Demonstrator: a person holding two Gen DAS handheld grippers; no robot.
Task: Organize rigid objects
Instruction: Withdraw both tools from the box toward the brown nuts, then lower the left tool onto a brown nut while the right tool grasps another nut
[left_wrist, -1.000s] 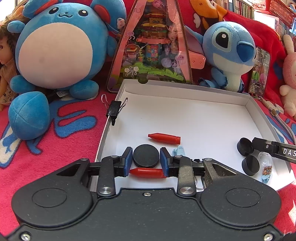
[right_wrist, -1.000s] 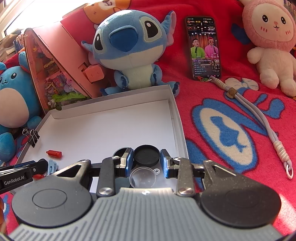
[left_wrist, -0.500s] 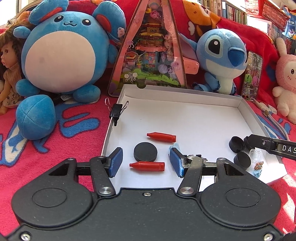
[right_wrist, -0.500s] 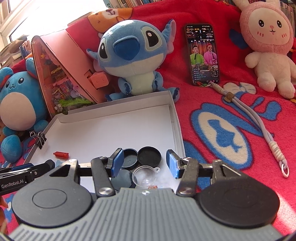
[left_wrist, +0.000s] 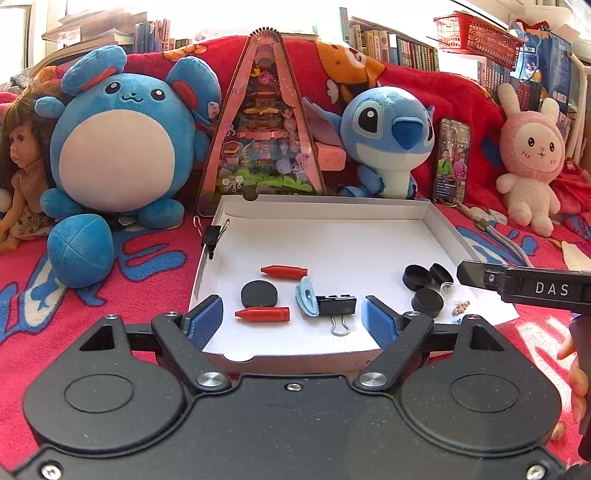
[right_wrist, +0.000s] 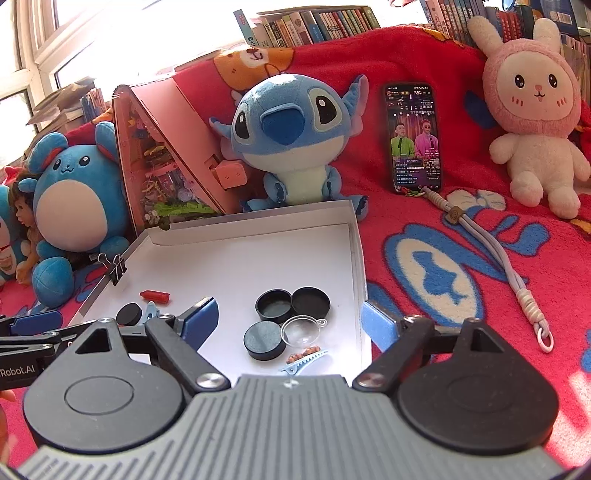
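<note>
We compare the present views with those of a second ago. Then the left gripper (left_wrist: 291, 317) was clamped on a red cone-tipped piece (left_wrist: 263, 314), and the right gripper (right_wrist: 290, 325) was nearly shut around a clear dome (right_wrist: 303, 330). Now both sets of jaws are opening, and nothing is pressed between the pads. The red piece lies free on the floor of the white box (left_wrist: 332, 212), just in front of a black disc (left_wrist: 259, 294); a second red piece (left_wrist: 284, 272) lies farther in. The clear dome rests beside three black caps (right_wrist: 291, 301) near the box's right wall.

We judge this as a double release: two items are placed, and sorted groups are forming, red pieces and disc on the left, caps and dome on the right. A blue clip (left_wrist: 306, 301) and a black binder clip (left_wrist: 337, 304) sit between the groups.

Both grippers have drawn back toward the box's near edge. Each points forward and moderately downward, with the pads standing above the near rim and the released items between them but untouched.
</note>
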